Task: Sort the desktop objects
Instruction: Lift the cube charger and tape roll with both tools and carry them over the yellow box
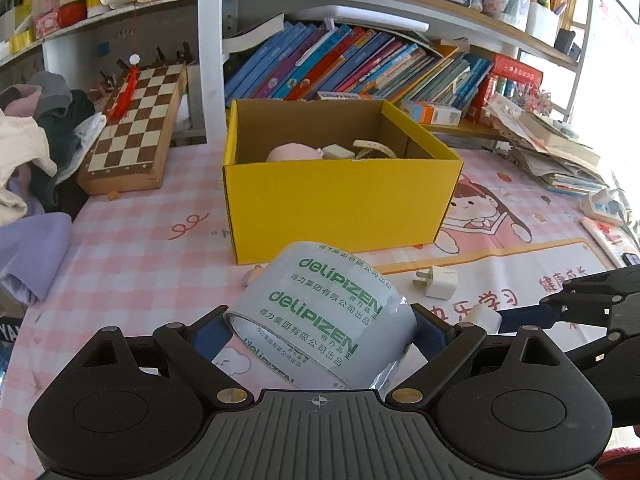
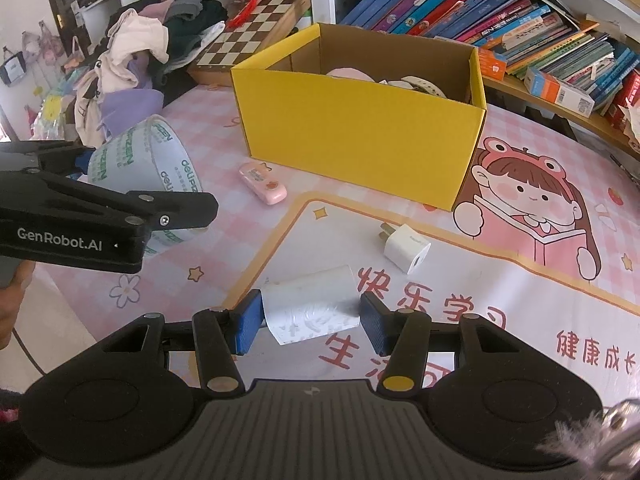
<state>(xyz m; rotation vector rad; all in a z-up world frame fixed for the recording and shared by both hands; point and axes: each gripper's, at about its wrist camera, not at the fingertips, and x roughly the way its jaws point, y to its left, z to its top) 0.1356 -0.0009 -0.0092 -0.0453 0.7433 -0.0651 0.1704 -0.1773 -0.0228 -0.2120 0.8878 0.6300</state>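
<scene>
From the left wrist view, the left gripper [image 1: 320,330] is clamped on a roll of clear tape [image 1: 320,316] printed with green lettering, its blue pads pressed against the roll's two sides. The roll is tilted and sits in front of the yellow box [image 1: 340,200], which stands open on the pink checked surface [image 1: 132,256]. Inside the box lie a pink item, a white block and a pale strap (only their tops show). A white plug adapter [image 1: 435,286] lies in front of the box, toward its right corner. A chessboard [image 1: 136,128] leans to the left of the box, and a row of books [image 1: 352,64] stands behind it.

From the right wrist view, the right gripper [image 2: 310,322] has its fingers apart around a white cylinder [image 2: 314,306] lying on the surface in front of the yellow box [image 2: 360,128]; the left pad touches the cylinder's end, the right pad sits just beside the other end. The plug adapter [image 2: 406,250] lies between the cylinder and the box. A pink case [image 2: 262,183] lies by the box's front left corner. The tape roll [image 2: 148,160], held in the left gripper [image 2: 86,160], is to the left of the box.
</scene>
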